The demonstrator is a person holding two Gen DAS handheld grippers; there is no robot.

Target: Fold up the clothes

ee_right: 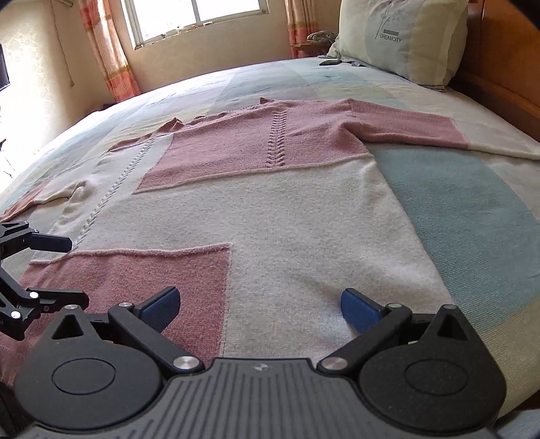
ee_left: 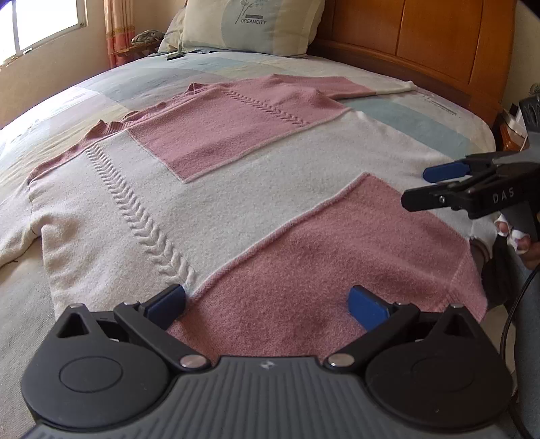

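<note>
- Pink-and-cream sweater (ee_left: 216, 189) lies flat on the bed (ee_right: 472, 216), neckline toward the pillow (ee_right: 401, 37).
- Left gripper (ee_left: 266, 304) over the sweater's hem, fingers spread, empty.
- Right gripper (ee_right: 260, 305) likewise, fingers spread.

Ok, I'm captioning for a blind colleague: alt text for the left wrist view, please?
A pink and cream knitted sweater lies spread flat on a pastel patchwork bedspread. The open left gripper hovers over its pink hem, with the right gripper at the right edge.

Pillow (ee_right: 401, 37) against wooden headboard (ee_left: 422, 37); curtained window (ee_right: 195, 17).
</note>
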